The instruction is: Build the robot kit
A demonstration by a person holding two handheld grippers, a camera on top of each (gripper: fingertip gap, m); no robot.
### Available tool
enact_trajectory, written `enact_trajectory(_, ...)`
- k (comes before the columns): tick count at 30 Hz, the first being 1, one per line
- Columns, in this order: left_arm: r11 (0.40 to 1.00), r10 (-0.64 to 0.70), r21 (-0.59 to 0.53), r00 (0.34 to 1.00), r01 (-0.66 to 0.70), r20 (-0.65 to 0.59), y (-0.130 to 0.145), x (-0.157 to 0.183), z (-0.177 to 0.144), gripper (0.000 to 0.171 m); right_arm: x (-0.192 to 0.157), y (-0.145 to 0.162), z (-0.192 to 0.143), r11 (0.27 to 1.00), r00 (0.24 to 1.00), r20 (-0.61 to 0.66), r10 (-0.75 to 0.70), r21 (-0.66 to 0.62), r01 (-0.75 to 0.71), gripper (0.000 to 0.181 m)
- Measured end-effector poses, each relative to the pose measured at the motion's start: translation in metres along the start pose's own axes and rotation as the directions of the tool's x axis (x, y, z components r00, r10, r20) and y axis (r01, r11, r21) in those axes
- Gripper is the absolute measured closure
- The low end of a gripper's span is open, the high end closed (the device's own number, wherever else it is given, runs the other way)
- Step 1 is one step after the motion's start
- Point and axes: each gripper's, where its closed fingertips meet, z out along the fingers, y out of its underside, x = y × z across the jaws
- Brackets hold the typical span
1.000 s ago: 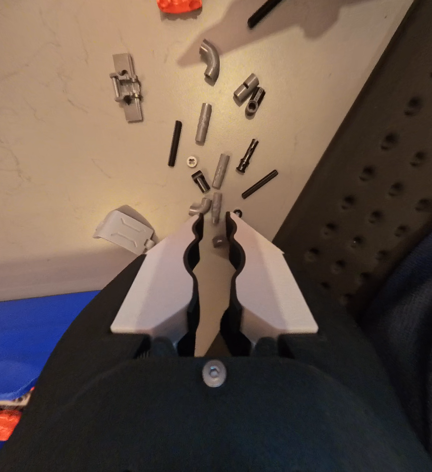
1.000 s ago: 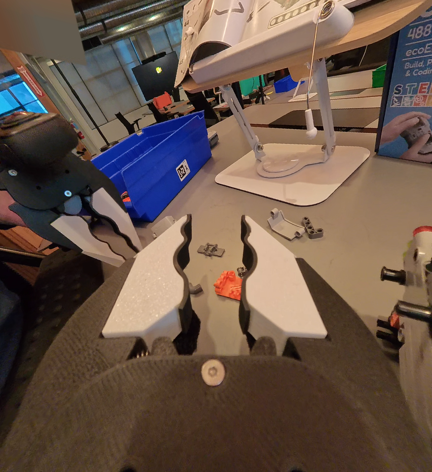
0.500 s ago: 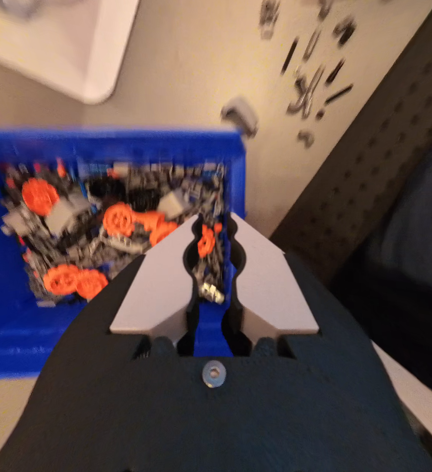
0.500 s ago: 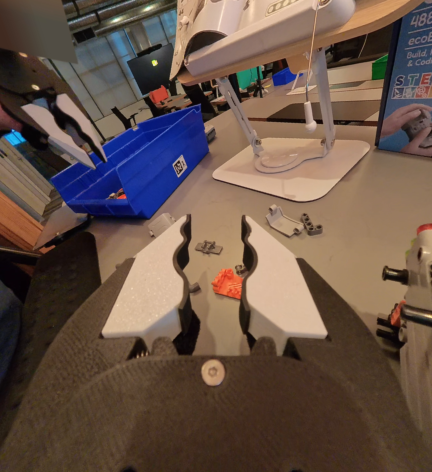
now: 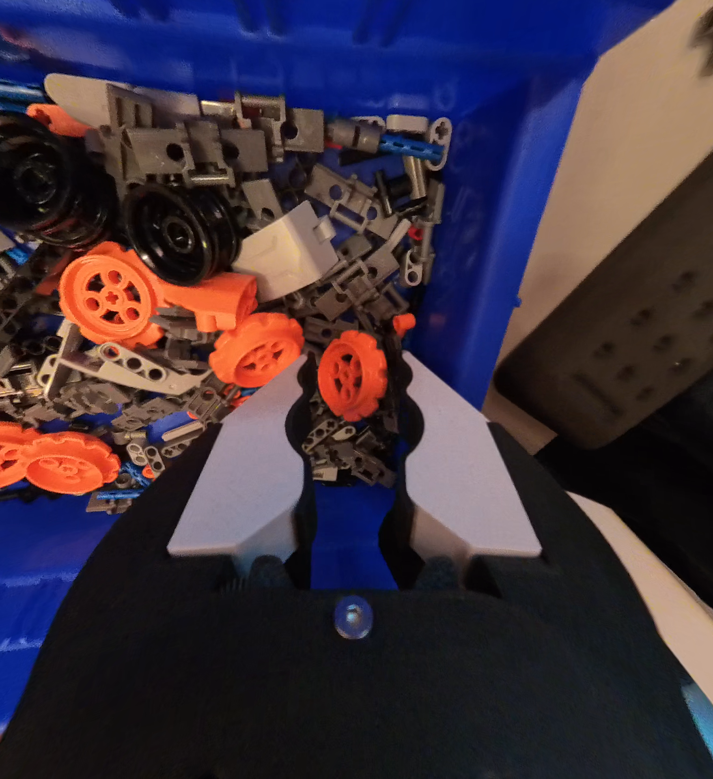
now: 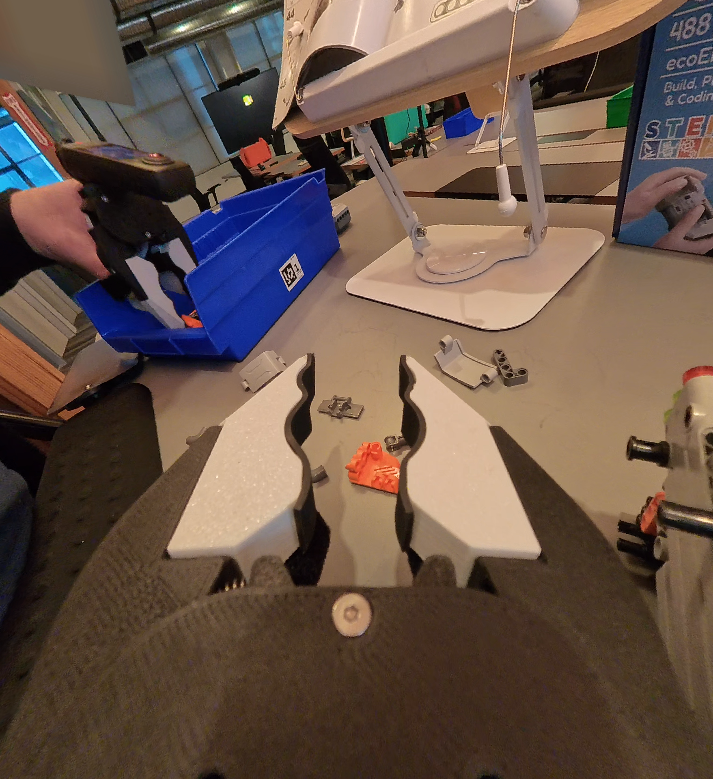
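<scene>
Gripper (image 5: pixel 352 362) on the left, jaws apart and empty, dips into a blue bin (image 5: pixel 464 261) above an orange wheel (image 5: pixel 351 374). The right gripper (image 6: pixel 356 362), also spread and empty, hovers over the grey surface (image 6: pixel 599 337) near an orange piece (image 6: pixel 373 468).

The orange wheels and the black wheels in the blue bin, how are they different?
The orange wheels have knobbly rims and open spoke holes; the black wheels have smooth, shiny rims. Orange ones lie nearer the open left gripper; black ones farther back. Both sit in the blue bin.
</scene>
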Motion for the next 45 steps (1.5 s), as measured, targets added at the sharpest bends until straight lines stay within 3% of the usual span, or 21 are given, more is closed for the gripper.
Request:
enact_trajectory(8, 1.000, -0.015, -0.021, 0.996, 0.017, 0.090, 0.005, -0.023, 0.000, 0.143, 0.001, 0.000, 0.000, 1.000, 1.000, -0.001, 0.004, 0.002, -0.004, 0.144)
enact_trajectory(20, 0.995, -0.068, -0.050, 0.971, 0.082, 0.230, 0.028, -0.101, -0.013, 0.142, 0.001, 0.000, 0.000, 1.000, 1.000, 0.003, 0.011, 0.002, -0.011, 0.144)
enact_trajectory(23, 0.992, -0.098, -0.057, 0.966, 0.115, 0.240, 0.034, -0.110, -0.015, 0.134, 0.001, -0.001, 0.000, 1.000, 1.000, 0.002, 0.011, 0.004, -0.011, 0.144)
enact_trajectory(26, 0.996, -0.086, 0.022, 0.978, 0.083, 0.191, 0.024, -0.093, -0.030, 0.134, 0.001, -0.001, -0.001, 1.000, 1.000, 0.000, 0.010, 0.005, -0.010, 0.144)
enact_trajectory(28, 0.994, -0.059, 0.092, 0.996, 0.053, 0.069, 0.012, -0.063, -0.037, 0.141, 0.001, -0.001, -0.001, 1.000, 1.000, -0.001, 0.011, 0.006, -0.011, 0.144)
enact_trajectory(32, 0.995, 0.064, 0.080, 0.994, -0.058, -0.083, 0.009, -0.013, -0.023, 0.153, 0.001, -0.001, 0.000, 1.000, 1.000, 0.003, 0.009, 0.003, -0.009, 0.144)
enact_trajectory(34, 0.996, 0.082, 0.040, 0.994, -0.080, -0.066, 0.012, -0.011, -0.010, 0.162, 0.001, -0.001, -0.001, 1.000, 1.000, 0.003, 0.010, 0.006, -0.010, 0.144)
enact_trajectory(38, 0.997, 0.076, 0.039, 0.991, -0.072, -0.109, 0.012, -0.005, 0.000, 0.165, 0.001, -0.002, -0.002, 1.000, 1.000, 0.006, 0.011, 0.013, -0.011, 0.144)
enact_trajectory(45, 0.996, 0.093, -0.003, 0.994, -0.093, -0.055, 0.013, -0.013, 0.006, 0.171, 0.000, -0.003, -0.002, 1.000, 1.000, 0.010, 0.011, 0.019, -0.011, 0.144)
